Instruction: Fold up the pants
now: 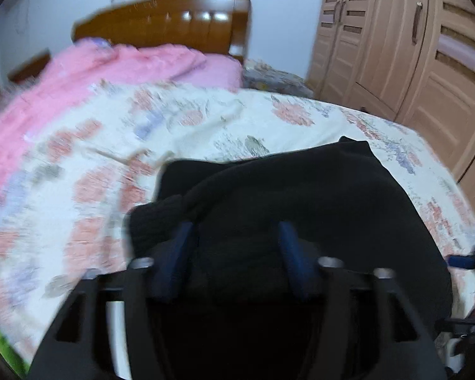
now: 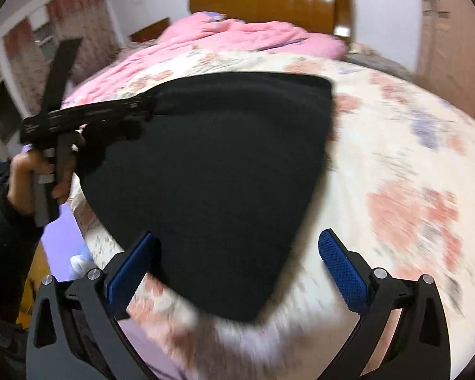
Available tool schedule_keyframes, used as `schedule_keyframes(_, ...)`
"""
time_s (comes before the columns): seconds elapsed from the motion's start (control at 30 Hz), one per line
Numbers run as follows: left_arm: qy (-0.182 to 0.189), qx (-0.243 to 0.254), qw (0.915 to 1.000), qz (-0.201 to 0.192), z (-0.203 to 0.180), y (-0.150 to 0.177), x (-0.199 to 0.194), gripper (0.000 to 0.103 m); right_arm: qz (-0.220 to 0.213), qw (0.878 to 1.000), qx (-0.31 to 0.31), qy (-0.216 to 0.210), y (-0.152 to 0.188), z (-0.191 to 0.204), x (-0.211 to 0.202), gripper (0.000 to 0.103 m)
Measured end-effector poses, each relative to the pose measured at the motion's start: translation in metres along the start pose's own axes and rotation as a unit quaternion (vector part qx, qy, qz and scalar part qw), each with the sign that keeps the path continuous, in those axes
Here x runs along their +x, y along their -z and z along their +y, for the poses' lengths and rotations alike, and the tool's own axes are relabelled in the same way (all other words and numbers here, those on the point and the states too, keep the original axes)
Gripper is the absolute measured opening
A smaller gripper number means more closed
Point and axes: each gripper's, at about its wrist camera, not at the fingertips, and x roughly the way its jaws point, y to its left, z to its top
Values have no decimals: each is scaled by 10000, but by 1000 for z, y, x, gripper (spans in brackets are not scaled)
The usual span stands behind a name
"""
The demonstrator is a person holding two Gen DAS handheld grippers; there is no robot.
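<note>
In the left wrist view, a pink quilt (image 1: 88,72) lies heaped on the far left of the bed (image 1: 237,117), in front of a glossy brown wooden headboard (image 1: 174,22). The bedspread (image 1: 88,171) is cream with red and lilac flowers, blurred by motion. At the near centre lie the black pants (image 1: 300,196), folded into a compact thick bundle on the bedspread. The left claw (image 1: 236,237) stands just over the near part of that bundle, its blue pads spread wide apart with only dark cloth seen beyond them; nothing is pinched. To the right a light wooden wardrobe (image 1: 395,47) fills the wall, and at the far right edge a blue pad of the other tool (image 1: 462,261) pokes in.

In the right wrist view, a person's hand (image 2: 31,171) at the far left grips the handle of the left tool, whose black body reaches toward the pants' far left corner. The pants (image 2: 212,164) spread across the middle as one dark, roughly triangular fold, lying near the bed's left edge. The right claw (image 2: 237,250) hovers at the near end of the pants, wide open, one blue pad beside the left edge of the cloth and the other over bare bedspread on the right, holding nothing. The pink quilt (image 2: 231,34) and headboard (image 2: 269,0) lie beyond.
</note>
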Motion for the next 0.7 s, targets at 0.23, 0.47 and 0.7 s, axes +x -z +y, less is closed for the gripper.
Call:
schedule_keyframes(0.23,-672,77,9869,-1464,-32,19,-119,102,-687,9931,623,717,9,8,-77,99)
schedule_keyframes(0.47,-905,-214,9891,-1144,-52,46,-147,102,-702,9921,688,778,25,31,-80,99)
schedule_keyframes(0.7,-1287,113,9885,-786,-85,96,-131,102,-281,9915,880,911,49,24,-53,99)
